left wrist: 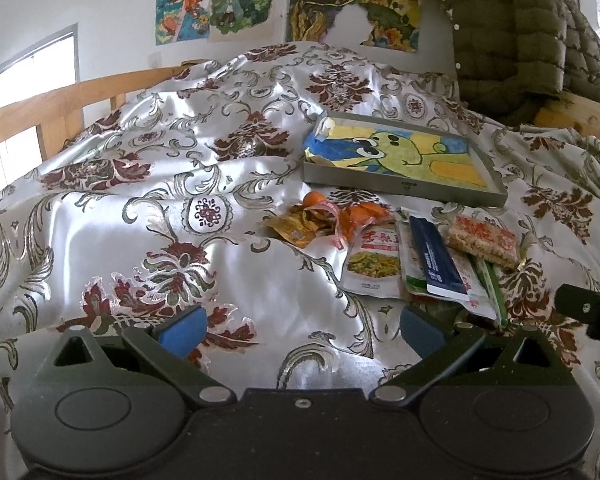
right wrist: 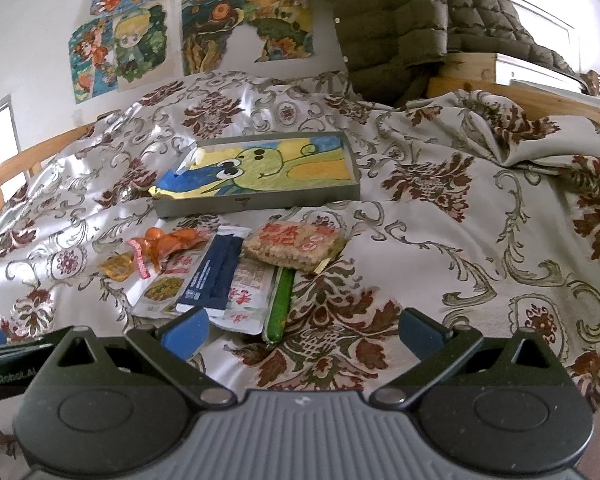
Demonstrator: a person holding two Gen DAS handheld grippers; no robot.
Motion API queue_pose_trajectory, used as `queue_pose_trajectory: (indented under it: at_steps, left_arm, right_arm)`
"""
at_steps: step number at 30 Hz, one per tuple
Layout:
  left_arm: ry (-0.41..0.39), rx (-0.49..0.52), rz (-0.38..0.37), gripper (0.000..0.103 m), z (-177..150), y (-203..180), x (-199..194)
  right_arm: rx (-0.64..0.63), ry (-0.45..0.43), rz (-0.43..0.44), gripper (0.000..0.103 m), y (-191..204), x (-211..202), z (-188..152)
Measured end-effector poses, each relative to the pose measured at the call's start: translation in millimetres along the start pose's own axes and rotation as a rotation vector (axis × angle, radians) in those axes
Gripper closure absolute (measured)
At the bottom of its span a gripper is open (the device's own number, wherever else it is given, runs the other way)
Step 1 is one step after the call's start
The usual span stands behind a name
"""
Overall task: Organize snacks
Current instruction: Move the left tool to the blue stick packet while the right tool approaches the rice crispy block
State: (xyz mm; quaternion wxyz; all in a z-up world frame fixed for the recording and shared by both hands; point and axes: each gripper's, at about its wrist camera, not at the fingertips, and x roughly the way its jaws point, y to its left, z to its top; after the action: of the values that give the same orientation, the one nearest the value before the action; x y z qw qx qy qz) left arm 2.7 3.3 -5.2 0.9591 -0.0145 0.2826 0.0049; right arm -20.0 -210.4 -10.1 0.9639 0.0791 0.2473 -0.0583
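We hold both grippers, left [left wrist: 302,330] and right [right wrist: 302,330], spread wide and empty. Snacks [right wrist: 220,276] lie heaped before the tray [right wrist: 260,200]; nothing is picked yet, so next we reach down for one packet.

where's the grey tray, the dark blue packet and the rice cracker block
grey tray [right wrist: 260,200], right wrist view, on its front wall
dark blue packet [right wrist: 214,270], right wrist view, middle of its face
rice cracker block [right wrist: 294,246], right wrist view, centre of its top
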Motion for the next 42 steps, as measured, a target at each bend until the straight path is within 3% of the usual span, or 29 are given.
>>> queue_pose_trajectory:
  at_steps: [9,15,18,23,30,35,42]
  left_arm:
    - [-0.002,-0.108,0.052,0.001,15,7,8]
    - [0.051,-0.188,0.024,0.001,25,9,28]
    - [0.07,-0.152,0.0,0.001,33,4,40]
    - [0.044,-0.007,-0.034,0.001,47,-18,54]
    - [0.039,0.089,-0.162,0.001,65,-43,78]
    - [0.074,0.171,-0.262,0.001,71,-59,98]
    - [0.127,0.177,-0.357,0.001,76,-70,122]
  right_arm:
    - [-0.071,0.021,0.044,0.0,-14,12,25]
    - [-0.201,0.022,0.123,0.0,-17,32,45]
    - [-0.262,0.031,0.162,0.0,-20,47,56]
    - [-0.345,0.051,0.2,0.0,-29,80,69]
    - [-0.452,0.023,0.203,0.0,-32,113,73]
    - [-0.529,0.024,0.26,0.0,-34,136,73]
    - [-0.61,0.082,0.318,0.0,-32,164,68]
